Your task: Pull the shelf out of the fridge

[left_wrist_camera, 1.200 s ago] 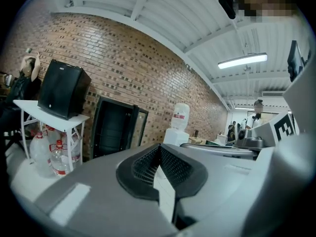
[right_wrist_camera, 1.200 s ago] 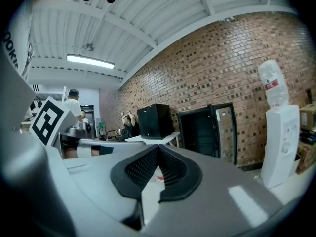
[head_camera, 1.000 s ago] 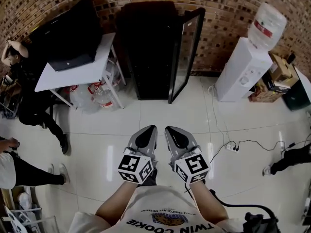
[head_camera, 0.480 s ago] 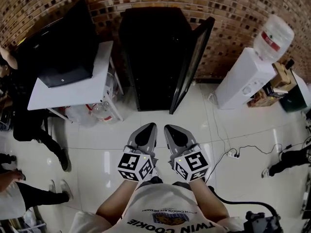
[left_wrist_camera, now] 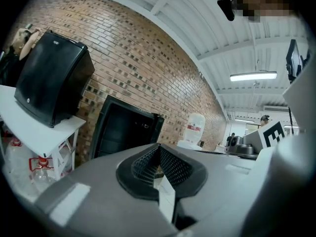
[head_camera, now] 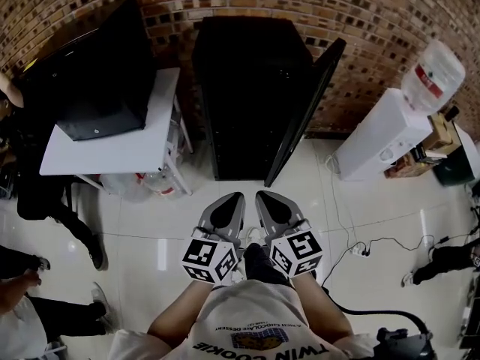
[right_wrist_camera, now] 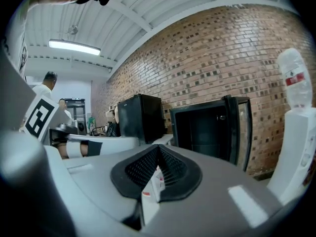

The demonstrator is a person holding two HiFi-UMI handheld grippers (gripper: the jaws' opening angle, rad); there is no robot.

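Fridge point(head_camera: 251, 96): black, upper centre of frame, against the brick wall point(head_camera: 360, 21); door point(head_camera: 304, 118) stood open at its right side; interior was dark, and the shelf inside could not be made out.
Left tongs point(head_camera: 227, 210): lower centre, pressed together, pinching nothing, well apart from the fridge.
Right tongs point(head_camera: 271, 207): just beside the left, likewise pressed together, empty.
Desk point(head_camera: 112, 152): white, left of the fridge; carried a black cabinet point(head_camera: 97, 81).
Water dispenser point(head_camera: 382, 133): white, upper right.

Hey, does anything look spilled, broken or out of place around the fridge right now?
Nothing looks spilled or damaged. The fridge has its door standing open, which suits the task. The only oddity is a power strip whose cable lies loose on the floor right of the fridge, where a foot might catch it.
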